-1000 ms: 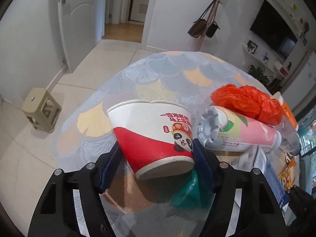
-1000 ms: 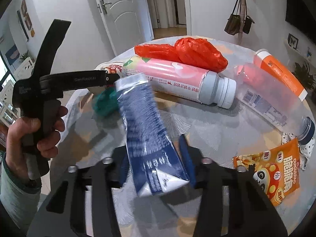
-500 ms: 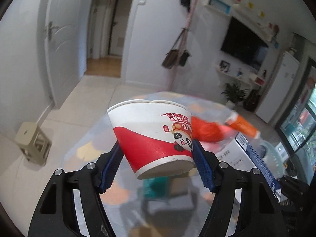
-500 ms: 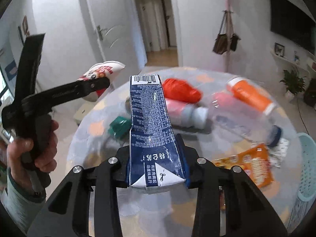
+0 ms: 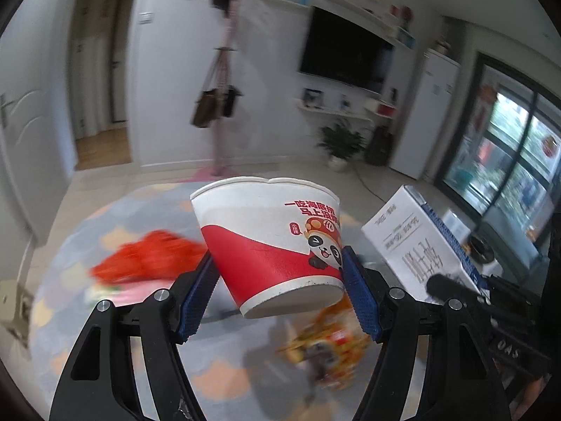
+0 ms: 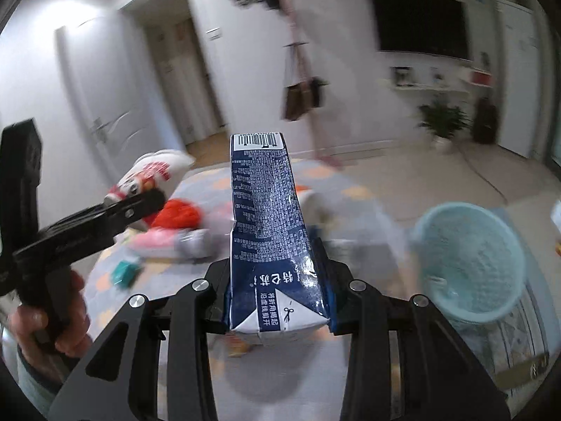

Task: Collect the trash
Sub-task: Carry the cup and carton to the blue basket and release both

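Currently:
left gripper [image 5: 280, 289]: clamps paper cup [image 5: 271, 245] low on the wall; light, crushable.
right gripper [image 6: 277, 301]: pinches milk carton [image 6: 268, 242] near basket [image 6: 470, 263]; dented.

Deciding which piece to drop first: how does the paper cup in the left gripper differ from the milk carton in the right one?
The paper cup is round, tapered, red and white with a panda; the milk carton is a tall box, dark blue with white print. The cup's open mouth looks slightly pinched at the rim; the carton is dented mid-length. The left gripper clamps the cup near its base; the right gripper clamps the carton near its folded end. Both are held above the table.
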Available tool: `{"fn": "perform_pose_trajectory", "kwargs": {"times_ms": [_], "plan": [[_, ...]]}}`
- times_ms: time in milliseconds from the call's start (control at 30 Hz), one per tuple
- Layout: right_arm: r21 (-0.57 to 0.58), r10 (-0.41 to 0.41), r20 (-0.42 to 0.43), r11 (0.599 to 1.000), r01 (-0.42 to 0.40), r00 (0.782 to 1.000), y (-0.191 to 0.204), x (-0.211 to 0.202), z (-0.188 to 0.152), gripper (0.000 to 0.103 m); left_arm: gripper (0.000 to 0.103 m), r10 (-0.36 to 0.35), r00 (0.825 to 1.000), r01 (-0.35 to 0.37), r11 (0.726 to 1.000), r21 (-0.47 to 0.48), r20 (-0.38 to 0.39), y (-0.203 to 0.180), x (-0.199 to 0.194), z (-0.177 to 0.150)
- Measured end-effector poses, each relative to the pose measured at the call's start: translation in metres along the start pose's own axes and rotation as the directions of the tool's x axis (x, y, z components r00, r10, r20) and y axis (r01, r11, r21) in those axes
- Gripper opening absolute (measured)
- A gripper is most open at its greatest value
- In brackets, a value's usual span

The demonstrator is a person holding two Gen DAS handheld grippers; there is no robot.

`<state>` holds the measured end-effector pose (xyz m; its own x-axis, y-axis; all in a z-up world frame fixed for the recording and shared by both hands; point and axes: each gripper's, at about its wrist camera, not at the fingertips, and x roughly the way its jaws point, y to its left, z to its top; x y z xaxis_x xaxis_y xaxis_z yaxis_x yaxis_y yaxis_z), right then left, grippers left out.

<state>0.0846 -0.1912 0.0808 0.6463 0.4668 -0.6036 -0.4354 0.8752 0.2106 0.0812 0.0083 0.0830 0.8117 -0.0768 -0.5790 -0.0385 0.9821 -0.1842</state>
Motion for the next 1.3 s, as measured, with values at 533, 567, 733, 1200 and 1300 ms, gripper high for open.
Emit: {"fn": "perform_pose_trajectory", "kwargs": {"times_ms": [533,567,733,1200,1300], "plan": [[0.435,-0.325,-0.161,0.824,0.362,0.932,-0.238,0.026,-0.040,0.034,0.068,-0.142,0.959,0.196,0.957,0.213,-0.244,-0.182,0.159,0.002],[0.450,-0.318,-0.171,0.817,0.361,0.933,-0.246,0.027,-0.046,0.034,0.068,-0.144,0.954,0.203,0.955,0.214,-0.263,-0.187,0.170,0.000],[0.471,-0.325,-0.245,0.783,0.406,0.913,-0.278,0.049,-0.062,0.034,0.069,-0.117,0.939,0.205,0.945,0.254,-0.323,-0.209,0.205,-0.014],[0.473,-0.312,-0.210,0.797,0.375,0.927,-0.257,0.036,-0.055,0.040,0.073,-0.177,0.945,0.234,0.954,0.187,-0.276,-0.188,0.158,-0.007],[0.445,-0.306,-0.186,0.821,0.358,0.934,-0.236,0.027,-0.048,0.040,0.073,-0.196,0.950,0.240,0.957,0.166,-0.241,-0.177,0.133,-0.004]]}}
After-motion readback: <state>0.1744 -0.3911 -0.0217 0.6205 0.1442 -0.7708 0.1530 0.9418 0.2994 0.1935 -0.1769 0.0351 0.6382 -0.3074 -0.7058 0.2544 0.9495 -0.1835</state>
